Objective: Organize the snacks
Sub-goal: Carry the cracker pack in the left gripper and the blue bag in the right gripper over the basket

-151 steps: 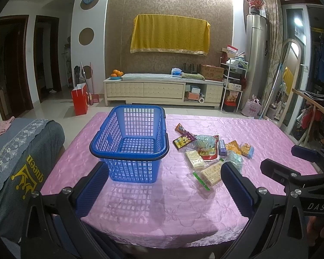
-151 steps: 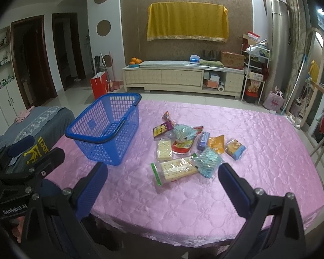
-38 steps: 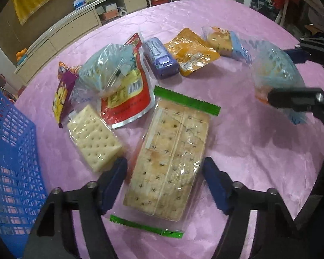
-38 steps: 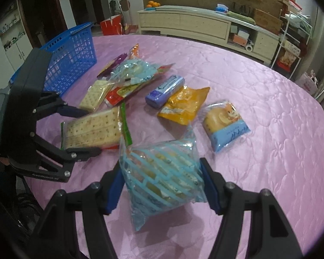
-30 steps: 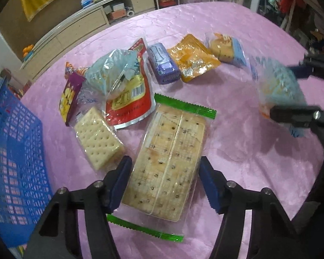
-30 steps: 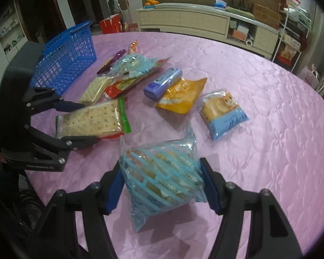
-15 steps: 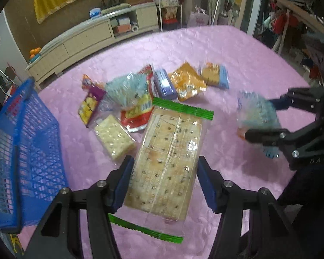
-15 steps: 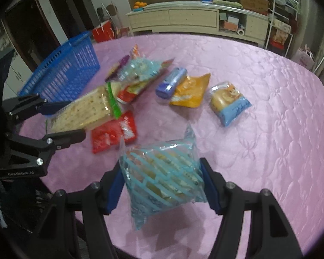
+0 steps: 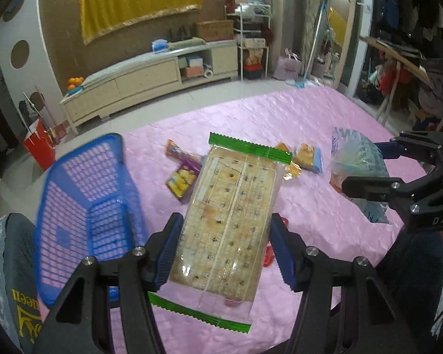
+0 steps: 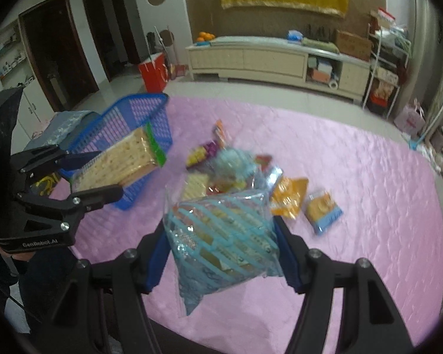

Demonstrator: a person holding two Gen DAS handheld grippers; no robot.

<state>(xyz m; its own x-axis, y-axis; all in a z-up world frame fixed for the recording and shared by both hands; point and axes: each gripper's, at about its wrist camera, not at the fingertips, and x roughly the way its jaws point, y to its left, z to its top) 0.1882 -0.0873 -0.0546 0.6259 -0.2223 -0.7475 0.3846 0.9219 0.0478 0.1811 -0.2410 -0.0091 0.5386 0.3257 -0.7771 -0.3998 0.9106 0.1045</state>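
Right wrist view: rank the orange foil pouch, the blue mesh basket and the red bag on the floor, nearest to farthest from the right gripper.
1. Orange foil pouch, on the pink tablecloth just past the right gripper, to its right.
2. Blue mesh basket, far left on the table.
3. Red bag, on the floor beyond the table.

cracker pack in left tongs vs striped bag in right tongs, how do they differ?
The cracker pack is a flat, stiff rectangle with green sealed ends; the striped bag is puffy and crumpled, clear with light blue stripes. The cracker pack sticks out long past the left tongs; the striped bag bunches between the right tongs. Both are clamped and held off the pink tablecloth.
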